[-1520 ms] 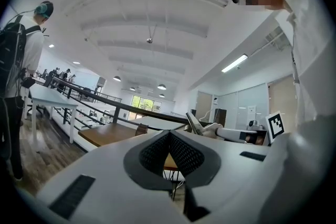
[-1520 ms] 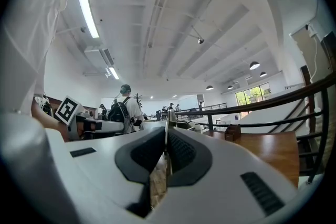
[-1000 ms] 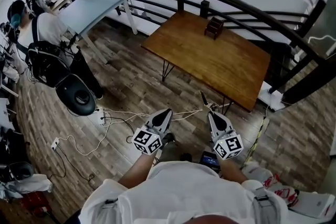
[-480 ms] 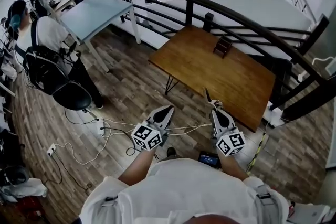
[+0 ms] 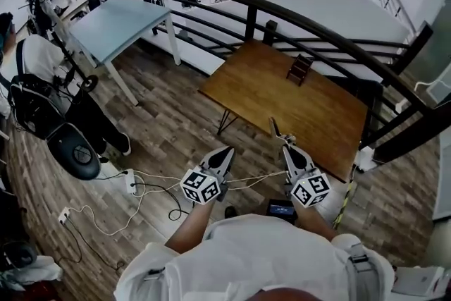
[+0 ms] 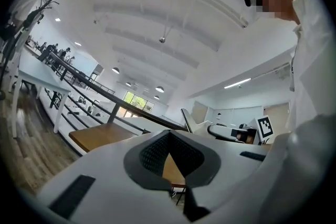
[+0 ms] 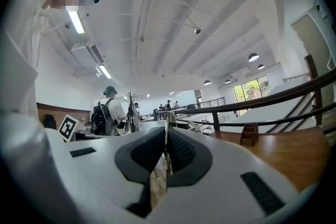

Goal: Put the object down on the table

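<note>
**Backpack wearer slides to the left edge; both grippers short of the table**

Since the earlier frames, the person with the backpack (image 5: 32,74) has moved to the far left edge of the head view, now partly cut off.

Head view: the left gripper (image 5: 227,150) and right gripper (image 5: 287,149) are side by side, well apart, over plank floor (image 5: 176,116). The thin flat object (image 5: 274,129) sticks out of the right gripper's tip, its end at the near edge of the wooden table (image 5: 289,99) and off the top. The tabletop is bare except for a small dark rack (image 5: 300,68) near its far edge, just inside the railing (image 5: 317,10). Cables (image 5: 162,183) trail across the floor near the left gripper. A pale table (image 5: 116,17) stands far left.

Left gripper view: the left gripper (image 6: 169,132) has its jaws closed tip to tip with nothing between them. The wooden table (image 6: 100,136) lies ahead to the left.

Right gripper view: the right gripper (image 7: 166,136) is clamped on the thin flat object (image 7: 167,117), which stands edge-on between the pads. This view alone shows the grip. The wooden table (image 7: 278,157) spreads to the right, with the small dark rack (image 7: 249,134) by the railing (image 7: 283,94), and the person with the backpack (image 7: 106,113) is at far left.
</note>
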Tool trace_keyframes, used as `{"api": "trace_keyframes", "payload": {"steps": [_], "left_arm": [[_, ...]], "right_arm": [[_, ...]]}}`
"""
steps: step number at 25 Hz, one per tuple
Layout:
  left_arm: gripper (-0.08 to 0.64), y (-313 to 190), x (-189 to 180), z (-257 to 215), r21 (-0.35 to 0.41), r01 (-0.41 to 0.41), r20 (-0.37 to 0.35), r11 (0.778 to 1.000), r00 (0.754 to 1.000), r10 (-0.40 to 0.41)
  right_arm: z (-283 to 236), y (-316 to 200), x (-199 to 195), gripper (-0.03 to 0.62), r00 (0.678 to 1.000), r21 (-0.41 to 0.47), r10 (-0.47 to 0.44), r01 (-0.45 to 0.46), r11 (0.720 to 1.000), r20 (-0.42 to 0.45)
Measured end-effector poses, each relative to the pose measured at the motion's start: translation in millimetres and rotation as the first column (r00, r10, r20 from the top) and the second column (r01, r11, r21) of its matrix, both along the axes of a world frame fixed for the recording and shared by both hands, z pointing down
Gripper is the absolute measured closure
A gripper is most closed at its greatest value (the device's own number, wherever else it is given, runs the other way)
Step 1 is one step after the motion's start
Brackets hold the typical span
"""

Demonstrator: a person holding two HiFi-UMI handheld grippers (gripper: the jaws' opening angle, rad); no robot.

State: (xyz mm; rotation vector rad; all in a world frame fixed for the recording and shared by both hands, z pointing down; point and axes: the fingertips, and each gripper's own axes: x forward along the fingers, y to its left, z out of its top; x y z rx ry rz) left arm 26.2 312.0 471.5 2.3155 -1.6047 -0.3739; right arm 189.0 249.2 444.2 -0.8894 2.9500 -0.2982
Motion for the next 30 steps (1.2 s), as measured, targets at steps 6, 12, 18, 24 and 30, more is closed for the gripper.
{"api": "trace_keyframes", "payload": {"steps": [6,12,18,24,30], "left_arm": [[0.546,-12,-18,-2,0.025,-0.014,-0.023,1.000,1.000,0.014],[0.546,-31,-53,1,0.019,0.026,-0.025,0.999,0.999,-0.025],[0.546,-72,-84,5,-0.011,0.039,0.008,0.999,0.999,-0.039],[0.546,-158,-129,8,-0.040,0.021,0.036,0.999,0.999,-0.019],[0.546,-247,-128,-9,-0.050,-0.004,0.060,0.999,0.998,0.007]], "right_arm": [[-9,-19,-14,0.565,1.000,0.001,0.024,-0.024,1.000,0.014],[-4,-51,-35,0.565,0.999,-0.014,0.025,-0.024,1.000,0.038],[6,-109,-51,0.565,0.997,-0.034,0.056,-0.054,0.998,0.058],[3,-196,-98,0.565,0.995,-0.010,0.065,-0.064,0.998,0.078],[1,-279,-88,0.565,0.992,-0.013,0.099,-0.098,0.995,0.073]]}}
